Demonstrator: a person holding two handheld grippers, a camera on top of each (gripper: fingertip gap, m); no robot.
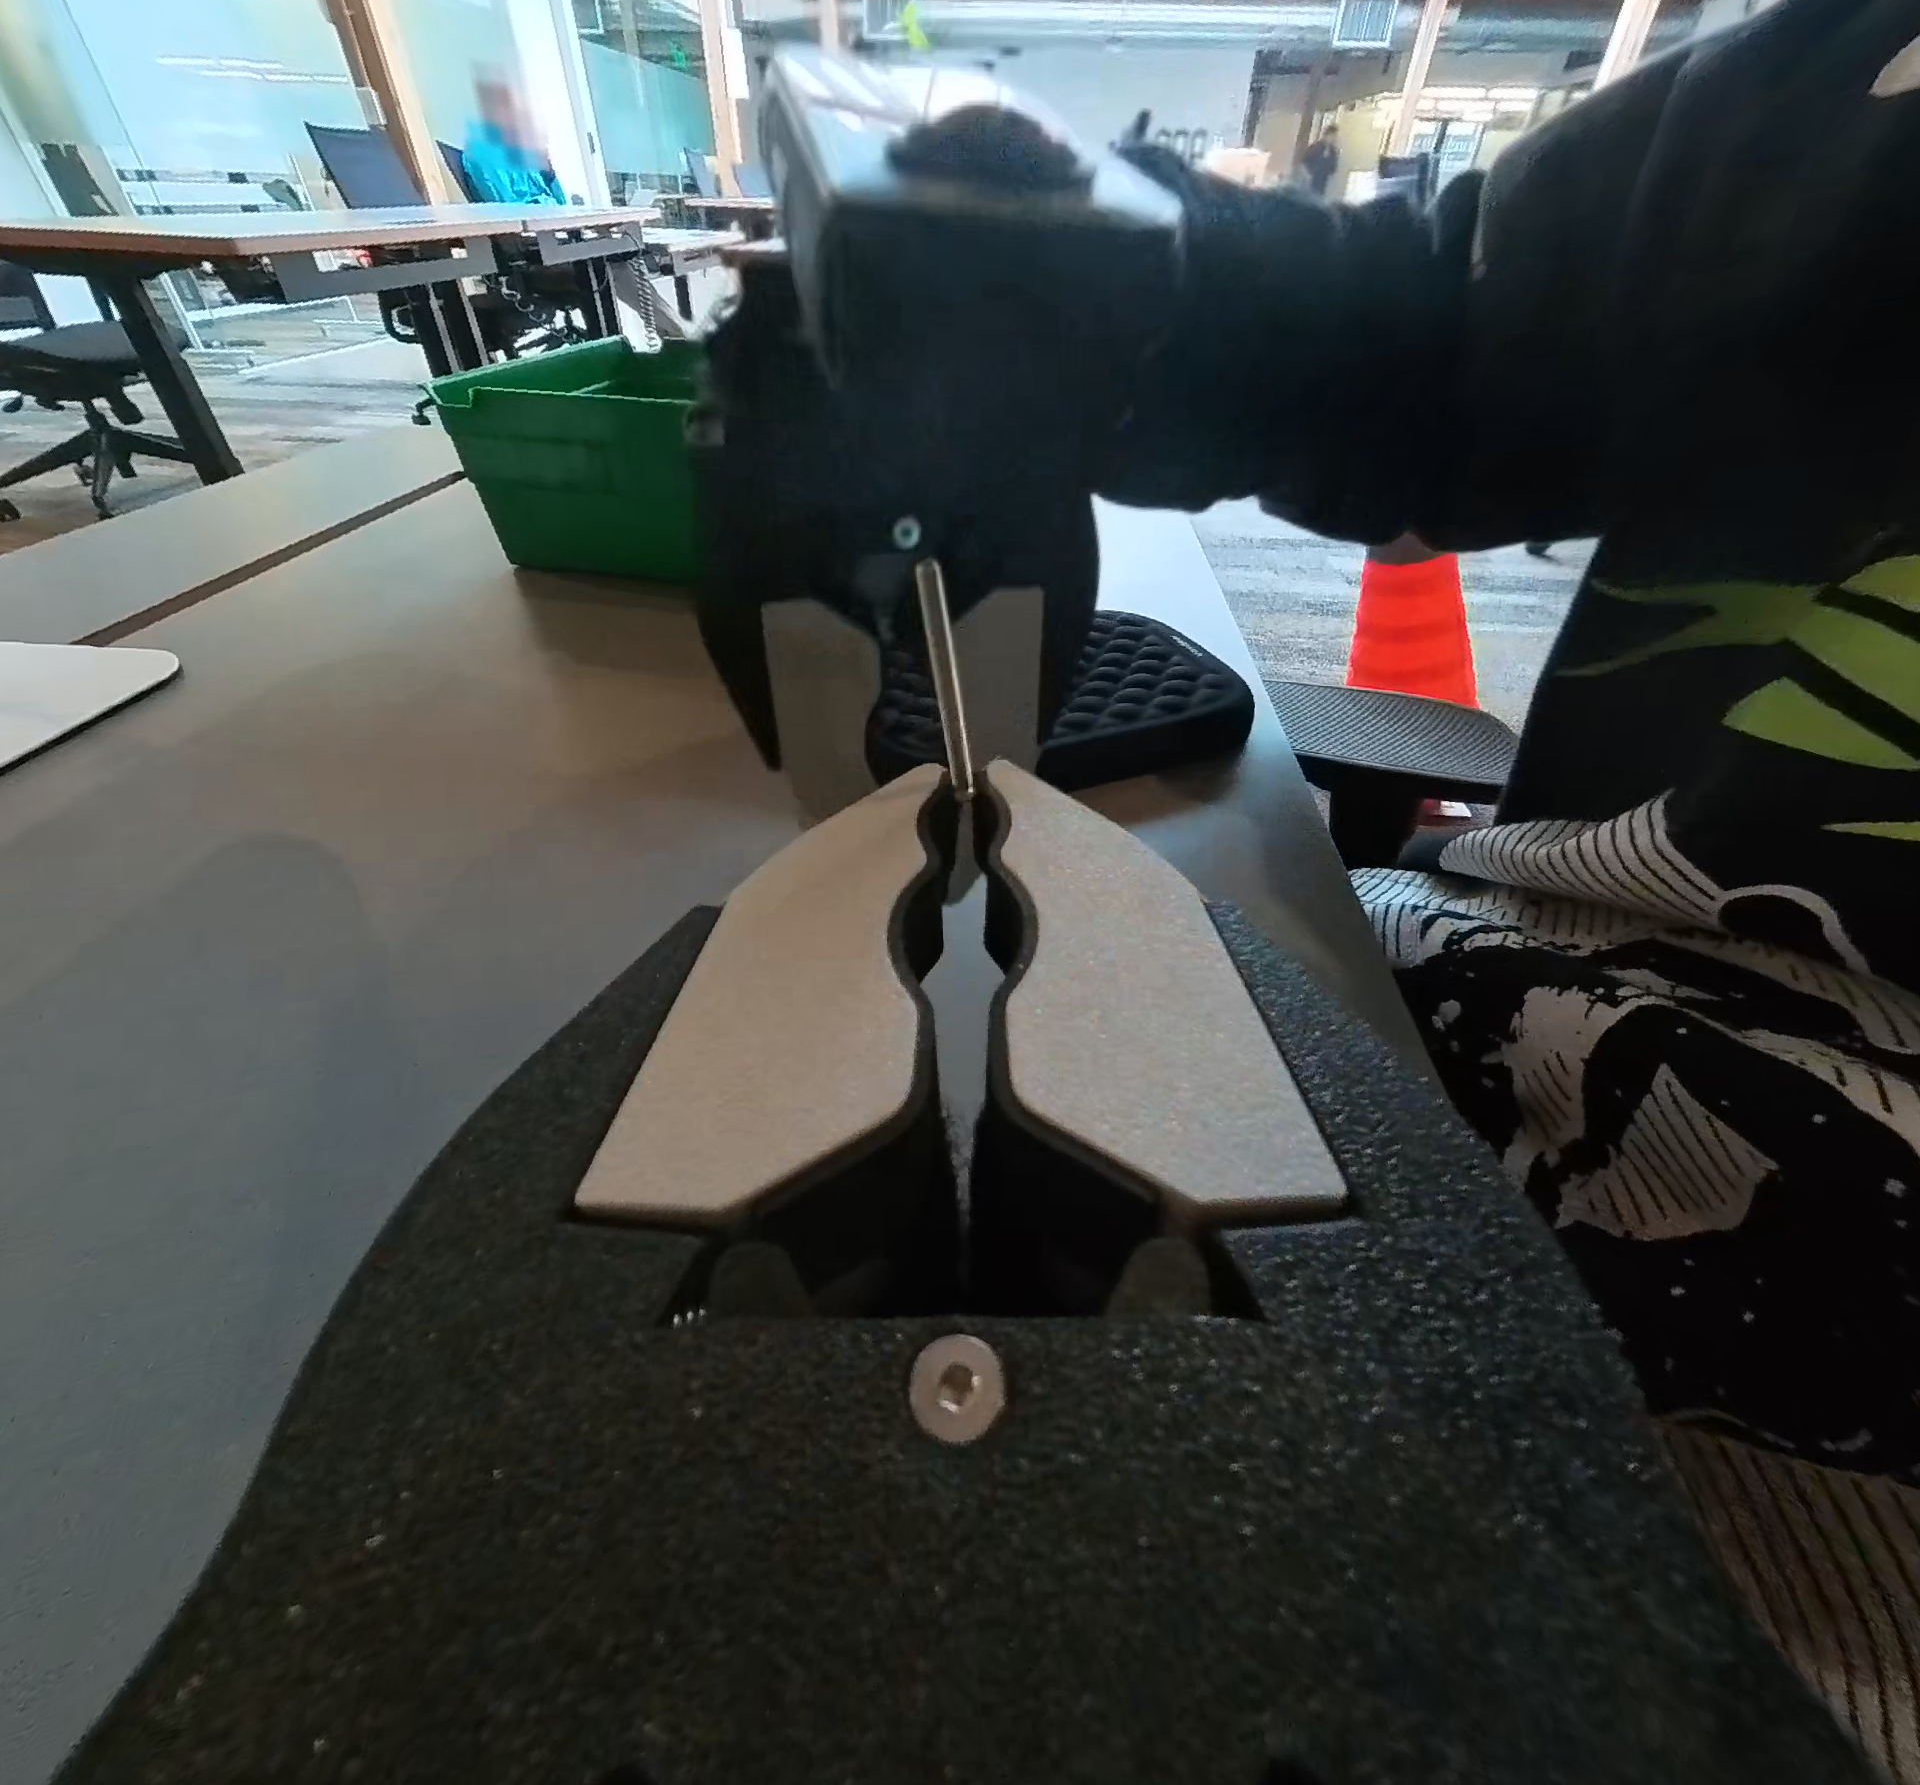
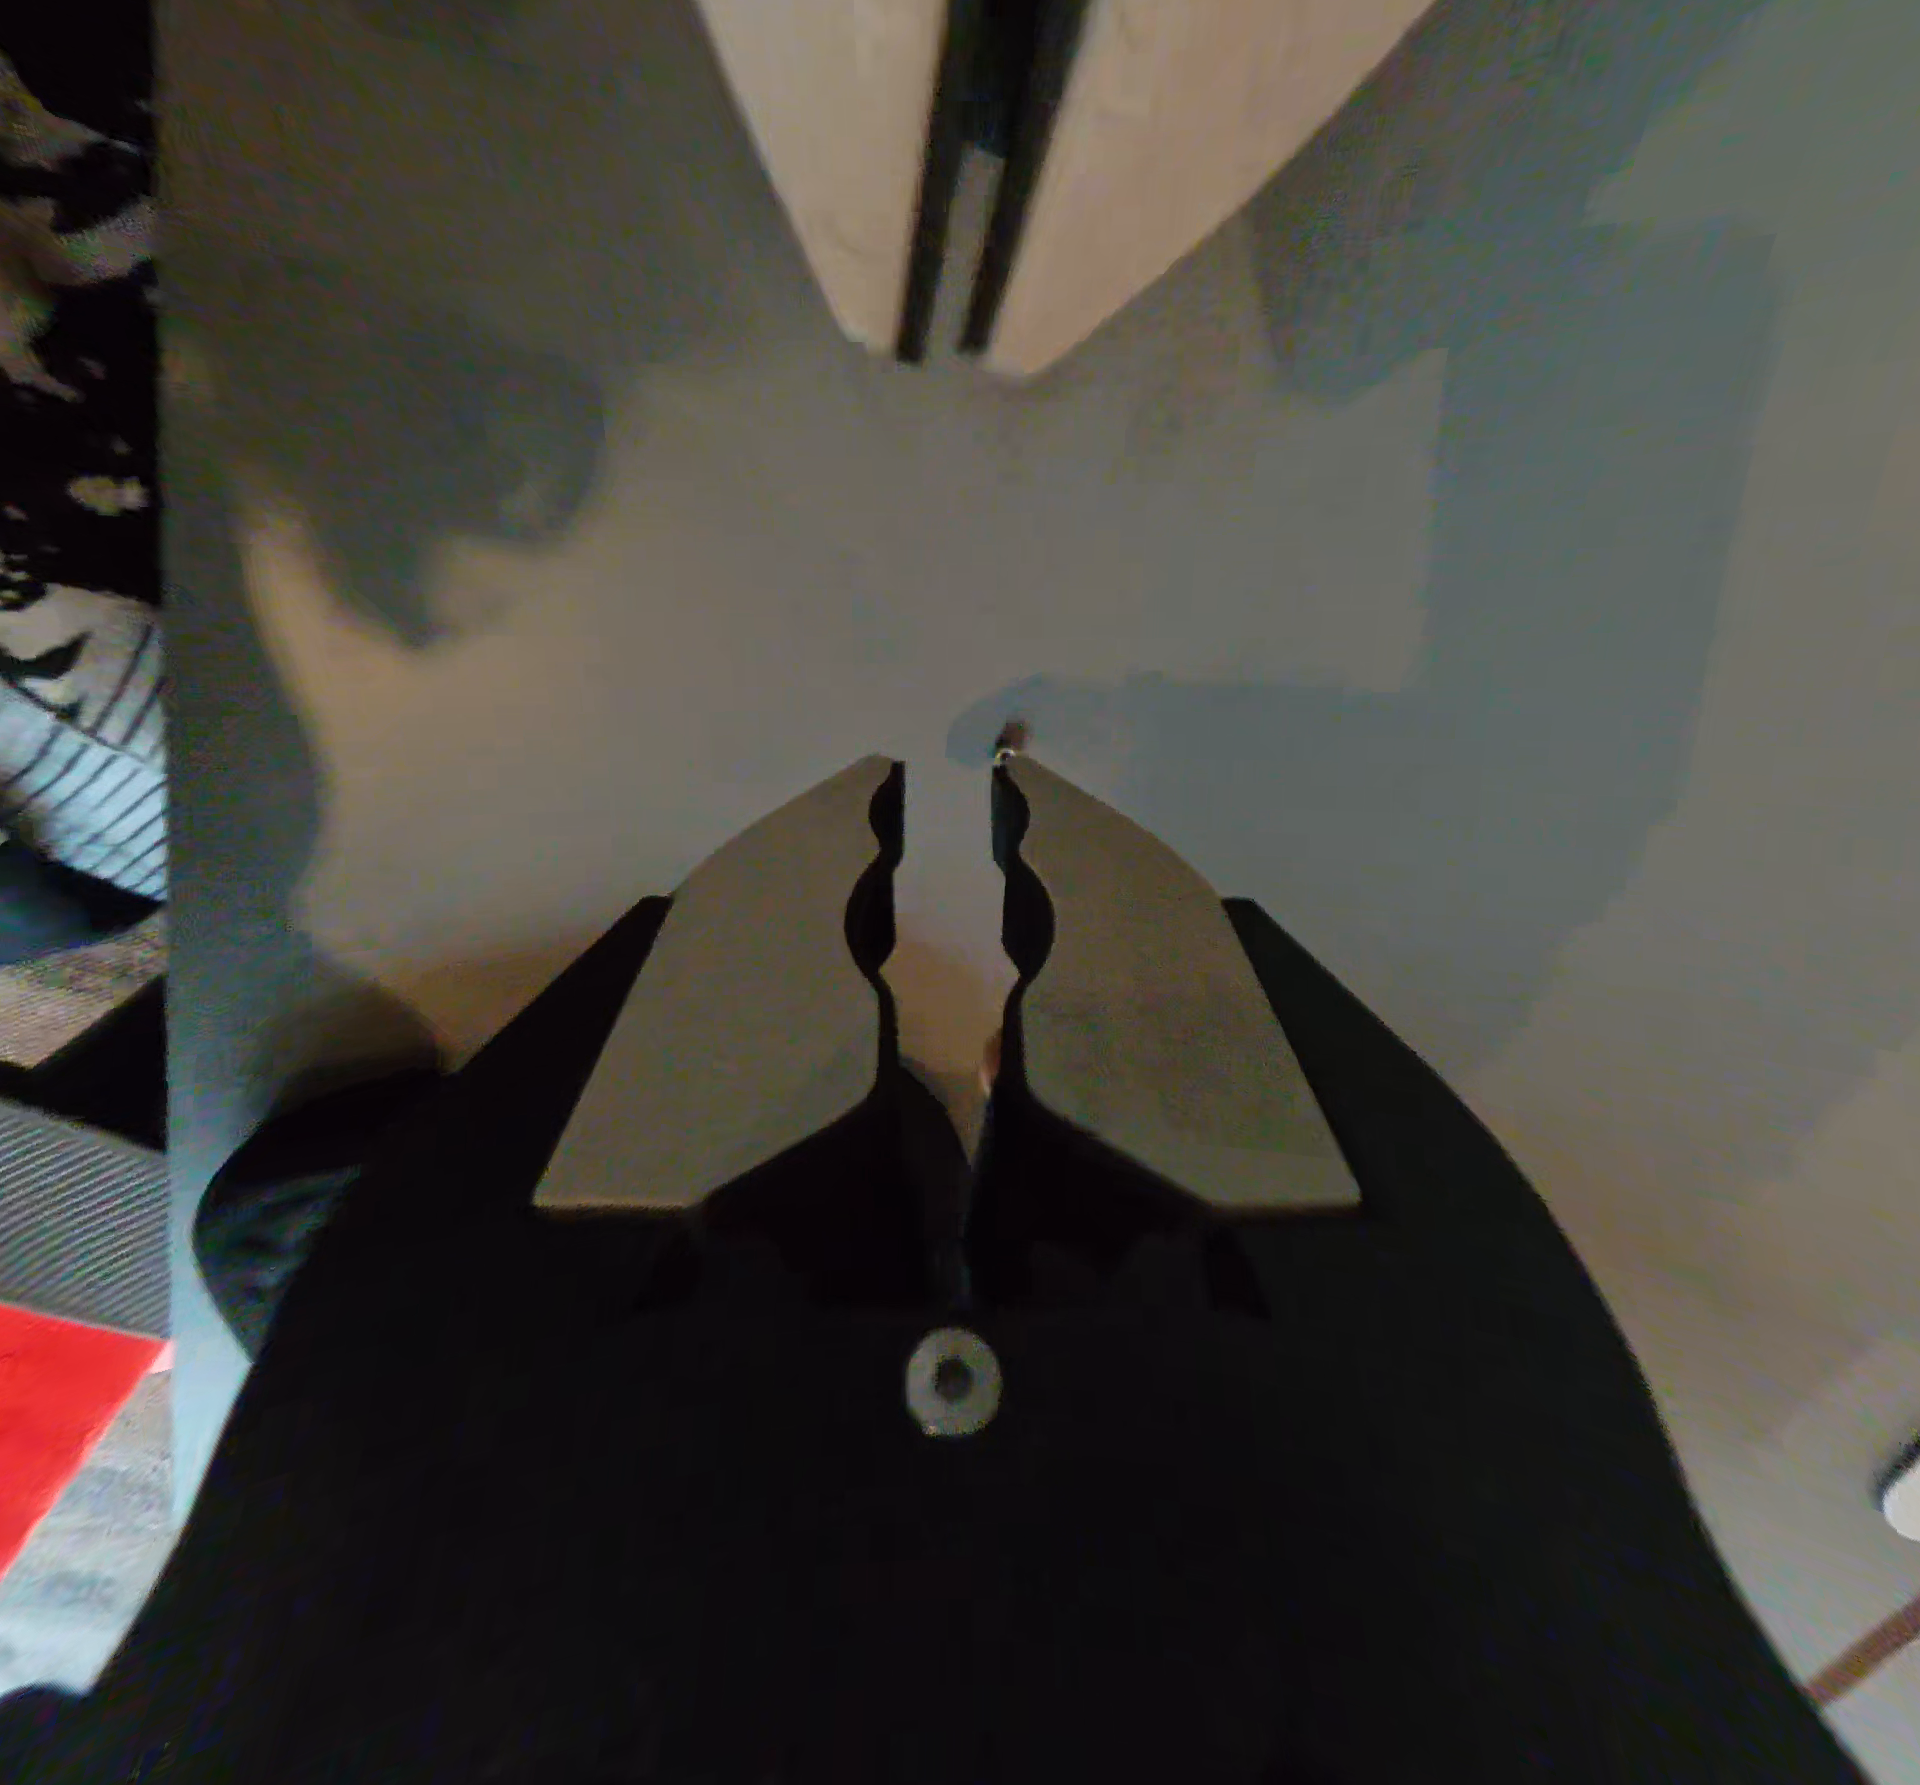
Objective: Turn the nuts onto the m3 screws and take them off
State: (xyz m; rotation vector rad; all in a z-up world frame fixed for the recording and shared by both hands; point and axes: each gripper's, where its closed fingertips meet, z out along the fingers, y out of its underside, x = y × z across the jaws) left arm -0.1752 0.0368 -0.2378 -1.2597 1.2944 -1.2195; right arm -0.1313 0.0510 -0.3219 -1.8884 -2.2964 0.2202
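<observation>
Grey pads of left gripper [image 1: 961,790] pinch the m3 screw [image 1: 943,675] at its lower end, shaft upright. Just beyond, right gripper [image 2: 948,764] w/ fingers spread over the table [image 1: 364,800]; tiny nut [image 2: 1006,750] at its right fingertip. Green bin [image 1: 571,468] farther back.

Upright silver screw [image 1: 948,686], apparently nutless

The left gripper [image 1: 961,785] pinches a slim metal screw [image 1: 948,686] upright above the grey worktop [image 1: 364,800], with the right gripper [image 1: 914,696] open-jawed behind it.
</observation>
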